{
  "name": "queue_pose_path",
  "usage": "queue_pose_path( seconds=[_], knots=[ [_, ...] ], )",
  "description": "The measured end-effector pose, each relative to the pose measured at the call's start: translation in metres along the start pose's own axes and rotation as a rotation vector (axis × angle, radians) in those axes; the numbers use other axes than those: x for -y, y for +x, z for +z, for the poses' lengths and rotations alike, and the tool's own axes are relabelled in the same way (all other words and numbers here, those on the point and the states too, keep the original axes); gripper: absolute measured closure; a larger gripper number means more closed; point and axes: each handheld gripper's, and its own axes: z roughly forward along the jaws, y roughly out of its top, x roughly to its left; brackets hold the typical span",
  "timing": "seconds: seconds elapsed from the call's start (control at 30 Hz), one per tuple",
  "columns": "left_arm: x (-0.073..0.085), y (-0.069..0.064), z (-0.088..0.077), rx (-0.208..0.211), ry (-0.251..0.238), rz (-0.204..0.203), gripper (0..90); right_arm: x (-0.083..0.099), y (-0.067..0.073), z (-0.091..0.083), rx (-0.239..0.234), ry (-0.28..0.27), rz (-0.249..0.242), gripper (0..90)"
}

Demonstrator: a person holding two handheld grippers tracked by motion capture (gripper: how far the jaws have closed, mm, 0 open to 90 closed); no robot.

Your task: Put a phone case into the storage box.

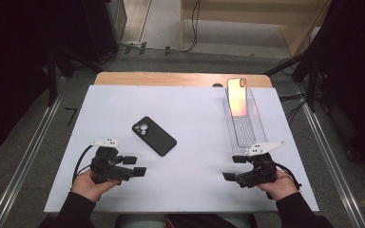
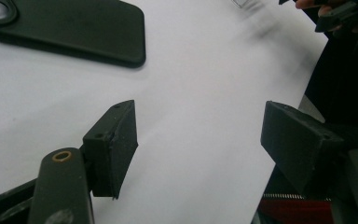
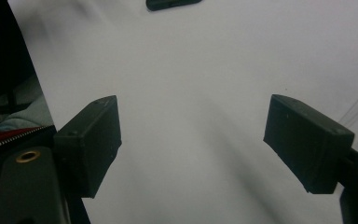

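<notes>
Black phone case point(image 1: 154, 136) lies camera-hole up at frame centre on the white counter point(image 1: 195, 185), untouched; second case point(image 1: 236, 97) sits in the clear tray point(image 1: 256, 124) upper right; left hand-held gripper point(image 1: 138, 166) lower left, jaws apart, empty; right hand-held gripper point(image 1: 235, 167) lower right likewise gaping, empty; pickup not started.

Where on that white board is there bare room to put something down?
Bare patches: the far left of the board, and the near middle between the two grippers. It is crowded at the right, where the clear tray holds a phone.
</notes>
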Motion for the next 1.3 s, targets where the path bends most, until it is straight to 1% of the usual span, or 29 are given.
queue_pose_path(
  seconds=[0.07, 0.17, 0.27, 0.3, 0.4, 0.53, 0.57, 0.63, 0.73, 0.8, 0.87, 0.9, 0.97, 1.0, 1.07, 1.1, 1.23, 1.3],
  knots=[
    [0.001, 0.000, -0.002, 0.008, -0.004, 0.001, 27.3, 0.000, 0.000, 0.000, -0.001, 0.004, -0.002, 16.8],
    [0.001, 0.002, -0.002, 0.009, -0.012, -0.006, 27.3, -0.001, 0.000, 0.002, -0.003, 0.014, 0.001, 16.5],
    [0.001, 0.002, -0.002, 0.008, -0.015, -0.004, 27.3, -0.003, 0.000, 0.002, -0.018, 0.027, 0.006, 16.4],
    [0.001, 0.003, -0.003, 0.006, -0.015, -0.002, 27.3, -0.005, 0.001, 0.003, -0.026, 0.024, 0.008, 16.4],
    [0.001, 0.004, -0.004, 0.008, -0.021, -0.005, 27.2, -0.012, 0.005, 0.004, -0.028, 0.017, 0.002, 16.3],
    [0.001, 0.004, -0.004, 0.003, -0.021, -0.004, 27.3, -0.024, 0.012, 0.010, 0.000, 0.025, 0.031, 16.0],
    [0.001, 0.004, -0.004, 0.004, -0.020, -0.004, 27.2, -0.027, 0.012, 0.011, -0.004, 0.025, 0.036, 15.9],
    [0.001, 0.004, -0.005, 0.005, -0.020, -0.004, 27.2, -0.033, 0.012, 0.014, -0.009, 0.027, 0.024, 15.9],
    [0.001, 0.004, -0.004, 0.005, -0.016, -0.004, 27.3, -0.041, 0.013, 0.019, 0.018, 0.018, 0.031, 15.6],
    [0.001, 0.004, -0.004, -0.001, -0.010, -0.006, 27.2, -0.046, 0.014, 0.022, 0.020, 0.016, 0.040, 15.1],
    [0.001, 0.004, -0.004, -0.002, -0.007, -0.006, 27.3, -0.052, 0.015, 0.026, 0.029, 0.025, 0.029, 14.8],
    [0.001, 0.004, -0.004, -0.003, -0.007, -0.006, 27.3, -0.055, 0.015, 0.028, 0.029, 0.032, 0.031, 12.0],
    [0.001, 0.004, -0.004, -0.001, -0.007, -0.006, 27.3, -0.060, 0.014, 0.033, 0.025, 0.027, 0.043, 5.7],
    [0.001, 0.004, -0.004, -0.002, -0.008, -0.007, 27.3, -0.063, 0.014, 0.035, 0.026, 0.026, 0.047, 0.0],
    [0.001, 0.004, -0.004, -0.002, -0.008, -0.007, 27.3, -0.068, 0.015, 0.039, 0.034, 0.019, 0.030, 0.0],
    [0.001, 0.004, -0.004, -0.001, -0.009, -0.007, 27.3, -0.071, 0.015, 0.042, 0.036, 0.016, 0.030, 0.0],
    [0.001, 0.004, -0.005, 0.000, -0.010, -0.007, 27.3, -0.080, 0.012, 0.049, 0.051, 0.020, 0.040, 0.0],
    [0.001, 0.004, -0.005, 0.001, -0.010, -0.006, 27.3, -0.084, 0.011, 0.053, 0.068, 0.014, 0.043, 0.0]
  ],
)
